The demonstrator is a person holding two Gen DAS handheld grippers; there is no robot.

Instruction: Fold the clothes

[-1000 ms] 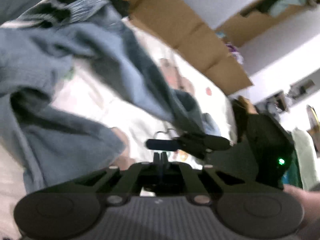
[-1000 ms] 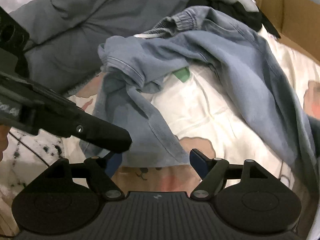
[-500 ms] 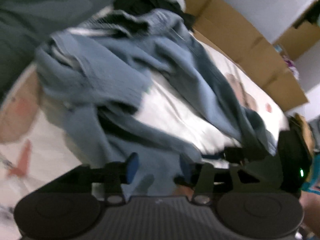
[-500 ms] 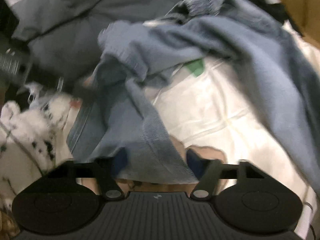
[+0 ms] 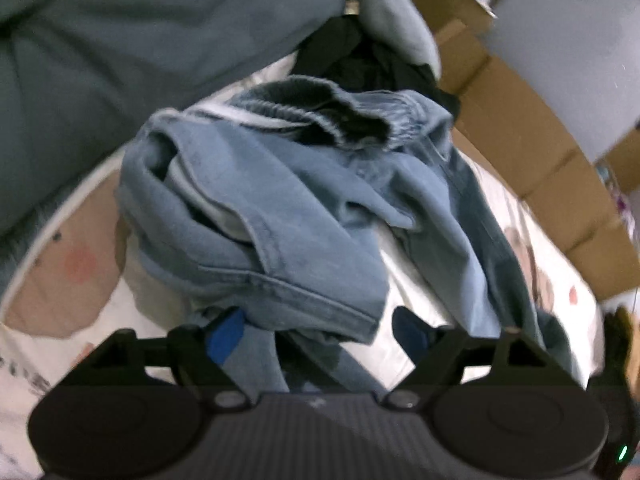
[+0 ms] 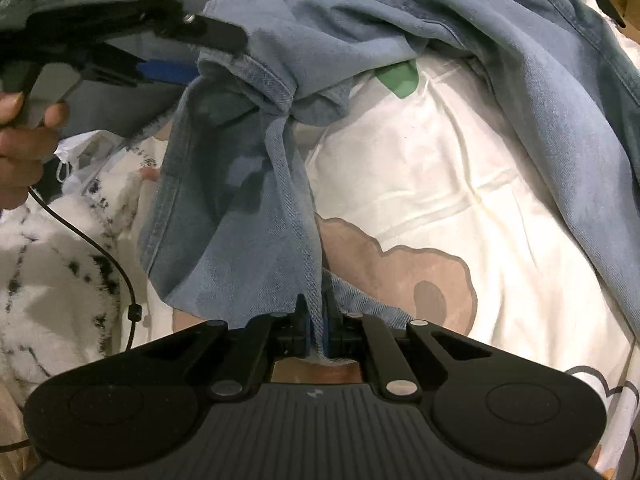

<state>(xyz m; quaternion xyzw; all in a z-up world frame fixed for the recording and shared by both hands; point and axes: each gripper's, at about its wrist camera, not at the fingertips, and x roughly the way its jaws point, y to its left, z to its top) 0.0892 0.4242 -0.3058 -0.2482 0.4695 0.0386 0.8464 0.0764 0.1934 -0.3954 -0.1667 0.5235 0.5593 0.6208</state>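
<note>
Crumpled blue jeans point(image 5: 288, 216) with an elastic waistband lie on a white bear-print sheet point(image 5: 60, 280). My left gripper point(image 5: 316, 334) hovers just over a folded leg hem; its jaws are opening wide, and the cloth lies loose between the blue pads point(image 5: 224, 336) without being pressed. In the right wrist view the jeans point(image 6: 248, 184) hang taut from my right gripper point(image 6: 316, 320), which is shut on a pinched fold of denim. The left gripper point(image 6: 216, 56) shows there at the upper left, beside a bunched part of the jeans.
A grey duvet point(image 5: 120, 60) fills the back left, with a black garment point(image 5: 360, 60) behind the jeans. Cardboard boxes point(image 5: 540, 152) line the far right. A fluffy white blanket with black spots point(image 6: 52, 272), a cable point(image 6: 100, 252) and a hand point(image 6: 24, 140) are at the left.
My left gripper went from shut to wide open, let the jeans go and swung over their folded hem. My right gripper dropped and closed on a fold of denim.
</note>
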